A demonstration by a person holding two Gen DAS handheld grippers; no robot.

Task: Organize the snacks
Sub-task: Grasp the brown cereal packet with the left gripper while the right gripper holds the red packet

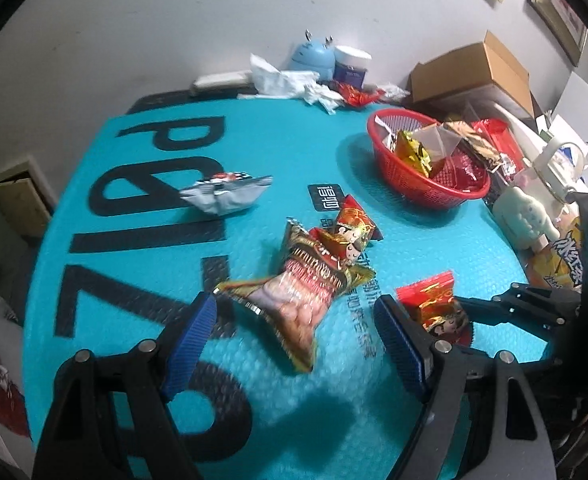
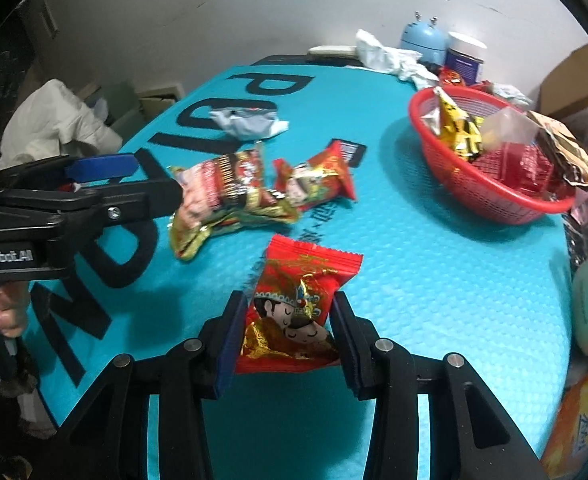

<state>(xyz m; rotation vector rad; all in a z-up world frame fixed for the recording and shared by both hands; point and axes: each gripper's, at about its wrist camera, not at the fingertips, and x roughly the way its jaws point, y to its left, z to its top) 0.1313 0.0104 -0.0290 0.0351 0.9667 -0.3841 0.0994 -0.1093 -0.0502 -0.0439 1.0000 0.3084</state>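
Your left tongs [image 1: 294, 320] hang spread wide above the teal mat [image 1: 133, 280] that covers the counter, with nothing pressed between the blue pads [image 1: 191, 340]. Under them lies a long gold-and-red snack bag [image 1: 294, 304], near the middle of the counter, untouched. Its far end overlaps a smaller red packet with a cartoon figure [image 1: 354, 228]. Toward the far left of the mat sits a crumpled silver wrapper [image 1: 225, 196], well apart from both.

Your right tongs [image 2: 287, 336] are pinching a red snack packet [image 2: 298, 300] by its lower half, one pad on each side. The packet sticks out forward between them, over the near part of the counter.

Near the far right edge of the counter stands the red mesh basket [image 2: 490, 196], already holding a yellow packet [image 2: 460, 128], a clear one and some red ones. A dark foil packet [image 2: 566, 148] drapes over its right rim.

Along the far edge sit crumpled white paper [image 2: 390, 58], a pale blue round gadget [image 2: 424, 42] and a white-lidded jar [image 2: 466, 56].
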